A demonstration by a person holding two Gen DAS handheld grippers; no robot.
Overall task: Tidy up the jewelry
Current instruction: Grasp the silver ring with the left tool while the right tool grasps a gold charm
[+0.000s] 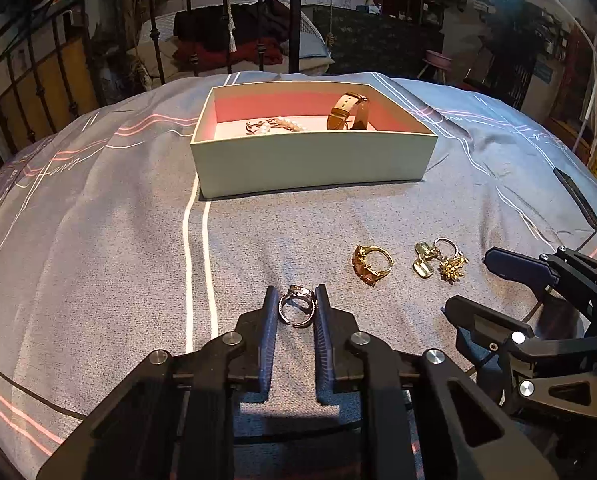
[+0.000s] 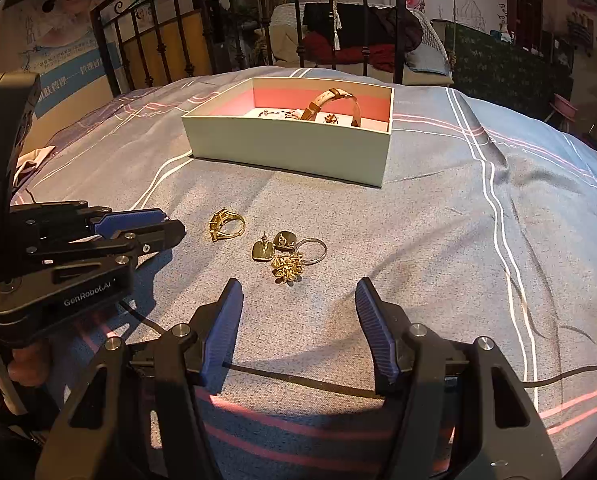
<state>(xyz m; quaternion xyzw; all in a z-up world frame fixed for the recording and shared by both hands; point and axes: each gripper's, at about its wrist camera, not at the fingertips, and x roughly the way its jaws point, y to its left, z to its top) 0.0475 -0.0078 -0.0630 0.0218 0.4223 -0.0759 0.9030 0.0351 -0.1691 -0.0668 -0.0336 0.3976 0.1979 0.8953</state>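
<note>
Clamping on the silver ring (image 1: 297,306), the left gripper (image 1: 297,300) is pinching it between its two pads right at the fingertips, with the ring resting on the bedspread (image 1: 98,240) and its band facing the camera. The box (image 1: 310,160) is lying straight ahead of this gripper, farther up the bed, so the coming move is judged to be a lift and a carry forward over the near wall. The right gripper (image 2: 298,300) is standing with its fingers apart and nothing between them, pointing at the gold ring (image 2: 226,225) and the earring cluster (image 2: 286,254) just beyond its tips.
</note>
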